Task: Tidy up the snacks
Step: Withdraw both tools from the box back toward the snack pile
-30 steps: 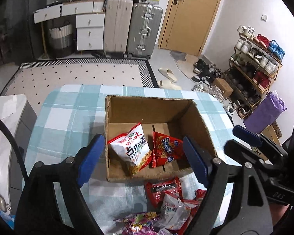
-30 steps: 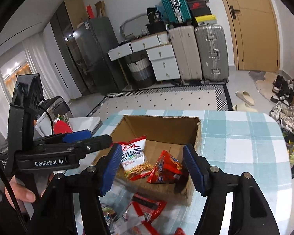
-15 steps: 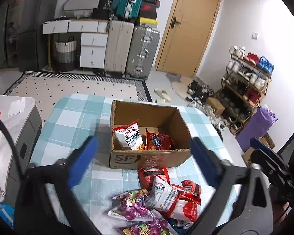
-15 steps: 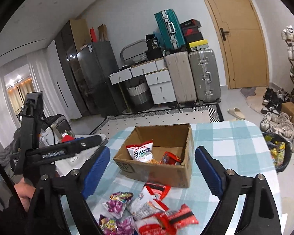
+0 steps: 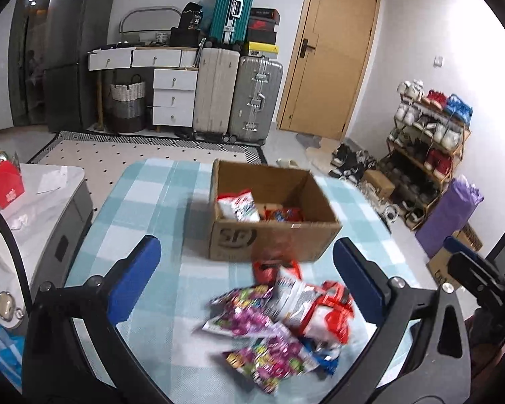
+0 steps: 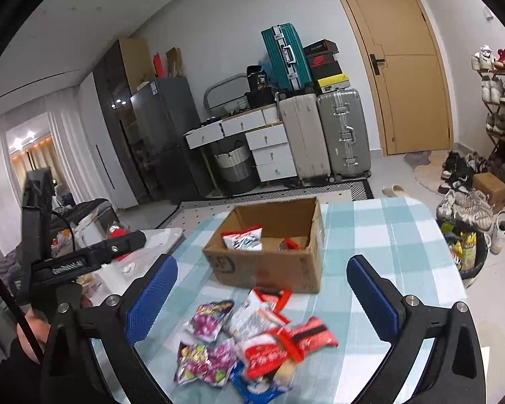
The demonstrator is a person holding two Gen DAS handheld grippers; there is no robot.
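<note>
Both wide-spread jaws frame loose snack packets [image 5: 279, 320] below, untouched.

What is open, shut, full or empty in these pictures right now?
cardboard box: open on top, two snack bags inside.
snack pile: loose on the table, not boxed.
left tool: open, empty.
right tool: open, empty.
door: shut.
top desk drawer: pulled out.

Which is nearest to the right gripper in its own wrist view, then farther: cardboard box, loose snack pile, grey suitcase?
From the right gripper:
1. Loose snack pile, on the tablecloth between the fingers.
2. Cardboard box, just beyond the pile.
3. Grey suitcase, against the far wall.
</note>
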